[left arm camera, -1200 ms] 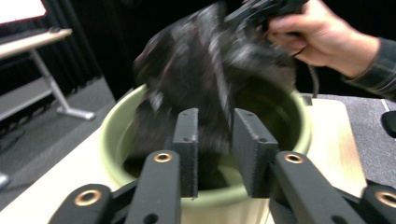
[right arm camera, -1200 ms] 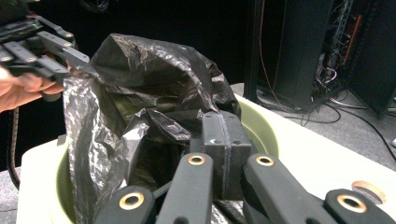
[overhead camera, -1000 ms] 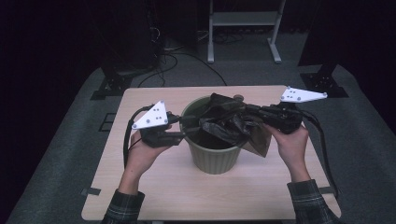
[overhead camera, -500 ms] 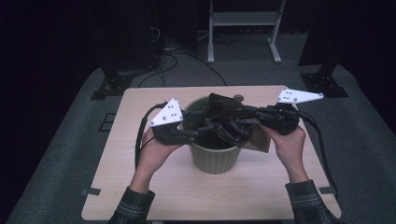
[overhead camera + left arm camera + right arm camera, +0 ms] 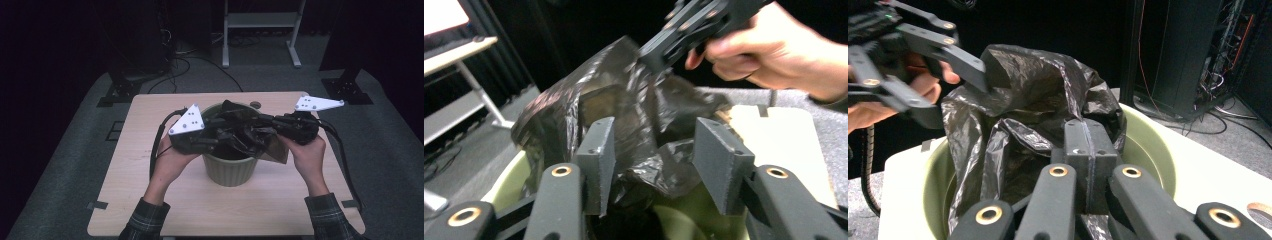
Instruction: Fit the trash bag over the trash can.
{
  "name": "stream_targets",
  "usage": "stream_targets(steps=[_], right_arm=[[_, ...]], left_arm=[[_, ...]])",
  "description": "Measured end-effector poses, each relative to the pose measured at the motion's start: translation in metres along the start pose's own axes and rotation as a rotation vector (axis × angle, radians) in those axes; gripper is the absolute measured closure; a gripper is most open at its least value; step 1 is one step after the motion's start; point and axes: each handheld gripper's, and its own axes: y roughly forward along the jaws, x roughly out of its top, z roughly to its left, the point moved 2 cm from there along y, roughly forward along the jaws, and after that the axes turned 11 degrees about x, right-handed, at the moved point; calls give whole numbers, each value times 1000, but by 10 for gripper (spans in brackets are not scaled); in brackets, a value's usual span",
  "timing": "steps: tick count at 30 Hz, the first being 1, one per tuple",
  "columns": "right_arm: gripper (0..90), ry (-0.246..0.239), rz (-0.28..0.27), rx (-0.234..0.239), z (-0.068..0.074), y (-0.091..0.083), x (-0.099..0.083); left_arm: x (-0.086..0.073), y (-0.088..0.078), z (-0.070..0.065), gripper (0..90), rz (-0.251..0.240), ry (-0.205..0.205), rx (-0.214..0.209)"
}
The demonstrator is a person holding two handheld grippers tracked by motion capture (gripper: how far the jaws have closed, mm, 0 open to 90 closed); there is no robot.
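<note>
A pale green bin stands mid-table with a crumpled black bin bag bunched over its mouth. My right gripper is shut on a fold of the bag above the bin's right rim. My left gripper reaches in over the left rim. Its jaws have just been closing, with loose bag film between the pads, which still stand apart. In the high view the left gripper and right gripper face each other across the bin.
The bin sits on a light wooden table with bare wood around it. A small round disc lies behind the bin. Cables trail from both grippers. Stands and dark equipment are on the floor beyond.
My left gripper has moved right from beside the bin to over its rim and into the bag. The right gripper has kept still with the bag pinched.
</note>
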Motion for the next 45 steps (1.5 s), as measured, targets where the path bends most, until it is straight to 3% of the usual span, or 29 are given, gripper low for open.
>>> stream_targets(steps=[5, 6, 10, 20, 26, 34, 38, 40, 41, 45], right_arm=[[900, -2, 0, -3, -2, -1, -1], [900, -2, 0, -5, -2, -1, -1], [900, 3, 1, -20, -5, -7, -1], [900, 1, -8, -76, -13, -28, 2], [900, -7, 19, -127, -19, -38, 2], [900, 35, 54, -200, -35, -51, -10], [900, 79, 73, -225, -43, -57, -24], [898, 90, 64, -207, -46, -59, -29], [789, 89, 42, -201, -46, -60, -29], [704, 73, -18, -186, -41, -66, -18]], left_arm=[[-10, 3, 6, 873, 43, -10, -4], [-12, 2, 8, 896, 47, -13, -2], [-18, -4, 16, 897, 60, -27, 13], [-27, -38, 51, 897, 70, -66, 105], [-37, -53, 72, 898, 87, -104, 151], [-60, -66, 95, 898, 130, -161, 210], [-71, -68, 100, 898, 138, -187, 218], [-72, -66, 97, 897, 130, -185, 207], [-71, -65, 95, 897, 130, -177, 203], [-66, -63, 92, 897, 118, -164, 188]])
